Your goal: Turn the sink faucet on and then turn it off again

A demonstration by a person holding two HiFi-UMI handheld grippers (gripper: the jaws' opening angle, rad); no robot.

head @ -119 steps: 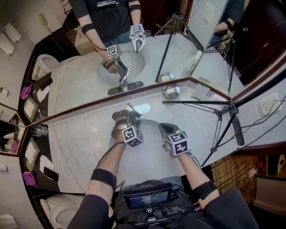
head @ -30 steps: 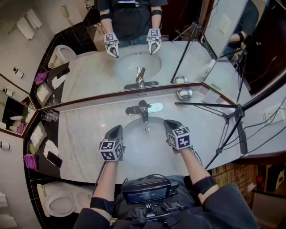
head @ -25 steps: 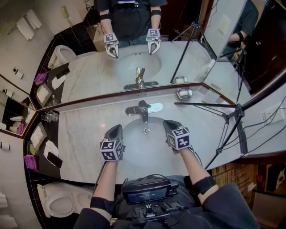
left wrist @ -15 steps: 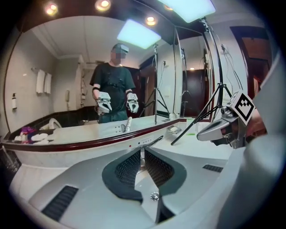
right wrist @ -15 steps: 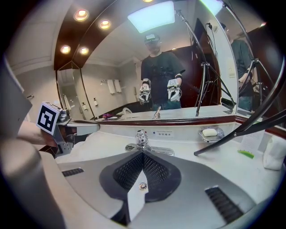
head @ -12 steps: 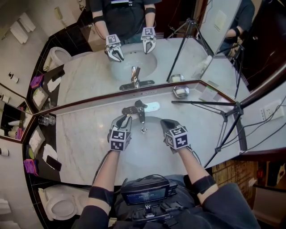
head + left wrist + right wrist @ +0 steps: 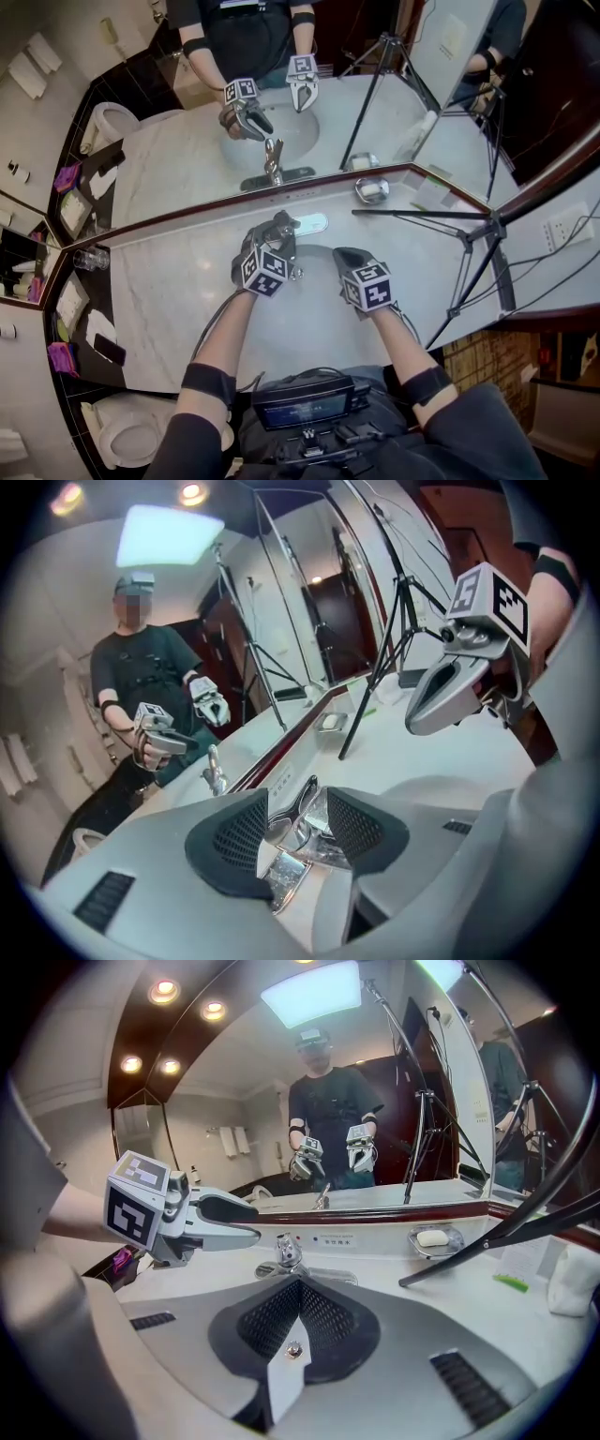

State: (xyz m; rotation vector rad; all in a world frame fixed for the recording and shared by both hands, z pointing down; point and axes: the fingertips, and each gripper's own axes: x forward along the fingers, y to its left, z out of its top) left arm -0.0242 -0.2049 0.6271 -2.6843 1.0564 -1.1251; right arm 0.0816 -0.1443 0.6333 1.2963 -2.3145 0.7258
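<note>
The chrome faucet (image 7: 292,255) stands behind the white sink basin (image 7: 319,281). My left gripper (image 7: 279,230) reaches over it from the left, rolled on its side. In the left gripper view its jaws (image 7: 295,813) have just been opening and stand apart, with the chrome lever (image 7: 298,819) between the black pads (image 7: 239,834); a gap shows on both sides. My right gripper (image 7: 341,254) hovers over the basin's right half, shut and empty; in its own view the pads (image 7: 281,1316) meet, and the faucet (image 7: 286,1254) and the left gripper (image 7: 225,1218) lie ahead.
A mirror backs the marble counter (image 7: 178,291). A soap dish (image 7: 371,190) sits at the back right. A black tripod (image 7: 469,248) stands on the counter's right side, one leg (image 7: 412,215) lying along the mirror. Glasses (image 7: 86,259) stand at the far left.
My left gripper has moved forward and right from the basin's left rim onto the faucet, rolled on its side and opened its jaws. The right gripper has stayed put.
</note>
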